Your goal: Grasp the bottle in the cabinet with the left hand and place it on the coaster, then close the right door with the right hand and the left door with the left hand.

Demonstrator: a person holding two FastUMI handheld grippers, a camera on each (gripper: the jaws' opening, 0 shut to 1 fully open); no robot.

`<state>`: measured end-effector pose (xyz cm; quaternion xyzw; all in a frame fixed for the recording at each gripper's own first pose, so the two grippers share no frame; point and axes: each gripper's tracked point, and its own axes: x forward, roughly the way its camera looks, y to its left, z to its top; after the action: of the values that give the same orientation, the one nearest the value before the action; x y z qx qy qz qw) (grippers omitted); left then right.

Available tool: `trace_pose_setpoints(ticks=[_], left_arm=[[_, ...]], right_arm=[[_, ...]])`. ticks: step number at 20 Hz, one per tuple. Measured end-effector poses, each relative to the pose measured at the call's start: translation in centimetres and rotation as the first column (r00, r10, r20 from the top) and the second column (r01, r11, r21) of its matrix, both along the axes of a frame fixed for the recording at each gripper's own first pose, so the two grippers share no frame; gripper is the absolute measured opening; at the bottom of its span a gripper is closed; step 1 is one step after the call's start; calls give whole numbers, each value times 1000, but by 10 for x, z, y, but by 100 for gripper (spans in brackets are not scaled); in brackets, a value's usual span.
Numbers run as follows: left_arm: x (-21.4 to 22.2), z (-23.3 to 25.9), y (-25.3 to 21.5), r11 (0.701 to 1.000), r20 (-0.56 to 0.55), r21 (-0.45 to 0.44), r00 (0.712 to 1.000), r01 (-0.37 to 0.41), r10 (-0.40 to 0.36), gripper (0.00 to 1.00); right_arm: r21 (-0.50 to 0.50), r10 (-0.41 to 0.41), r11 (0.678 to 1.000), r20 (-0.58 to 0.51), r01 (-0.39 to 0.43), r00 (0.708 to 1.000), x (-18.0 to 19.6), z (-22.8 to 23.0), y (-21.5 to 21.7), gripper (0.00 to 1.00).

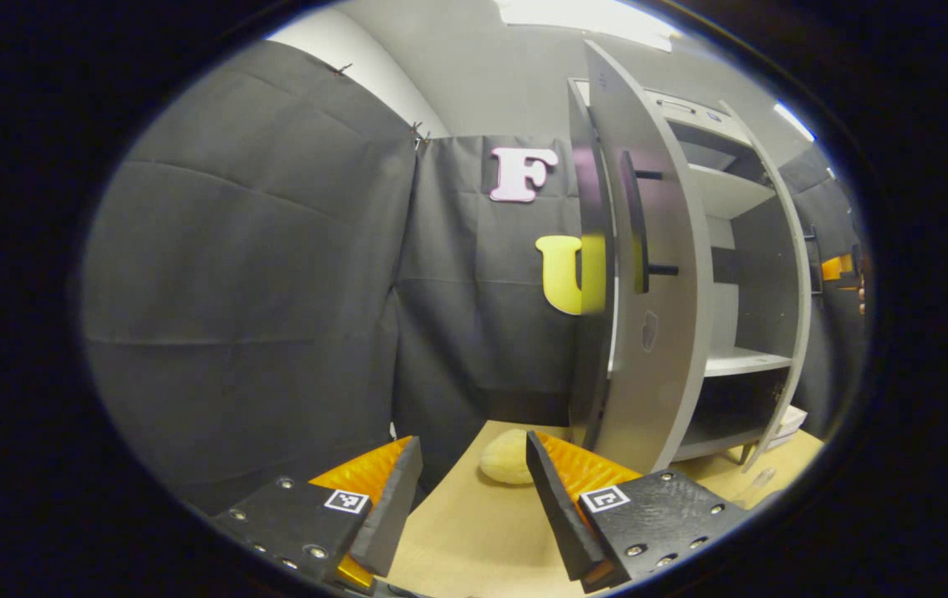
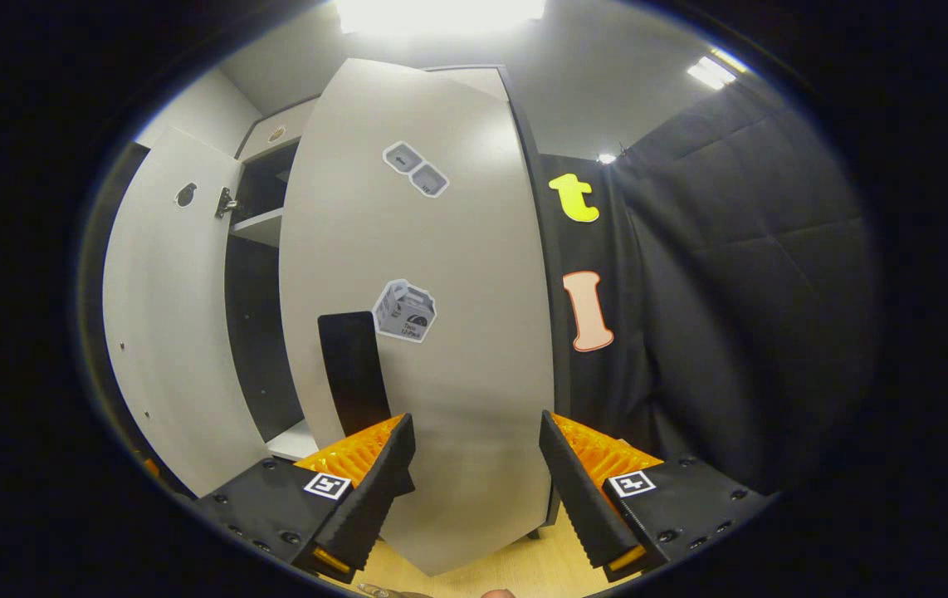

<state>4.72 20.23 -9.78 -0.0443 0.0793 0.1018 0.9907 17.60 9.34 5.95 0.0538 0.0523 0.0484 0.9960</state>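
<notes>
Left hand-held gripper (image 1: pixel 474 490) open near left door (image 1: pixel 648 307), right hand-held gripper (image 2: pixel 476 486) open facing right door (image 2: pixel 441 332)

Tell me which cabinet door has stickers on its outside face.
The right door, straight ahead of the right gripper; it carries stickers beside a dark handle. The left door shows only its inner face.

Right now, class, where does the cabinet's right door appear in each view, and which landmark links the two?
Left gripper view: the right door is at the far right, nearly edge-on.
Right gripper view: the right door is at the centre, its stickered front facing the camera.
Shared landmark: the cabinet shelf.
</notes>
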Motion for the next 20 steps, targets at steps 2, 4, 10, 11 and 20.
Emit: trace_pose_setpoints(ticks=[2,4,10,11,20], left_arm=[[-1,1,2,1000,0,-1,1000,-4,4,77],[-1,1,3,1000,-1,-2,1000,-3,3,77],[19,22,3,999,-5,-4,999,41,-41,78],[25,27,3,999,-9,-2,999,51,-51,78],[83,87,-6,988,18,-8,988,152,-152,77]], right_arm=[[1,0,1000,0,0,1000,2,-1,3,96],[-3,-4,1000,3,4,1000,0,-1,3,96],[-71,-33,997,-3,32,999,-18,-11,-11,96],[-85,-43,995,-1,43,999,-23,-13,-16,96],[-100,-142,985,-37,138,989,-63,-42,-66,97]])
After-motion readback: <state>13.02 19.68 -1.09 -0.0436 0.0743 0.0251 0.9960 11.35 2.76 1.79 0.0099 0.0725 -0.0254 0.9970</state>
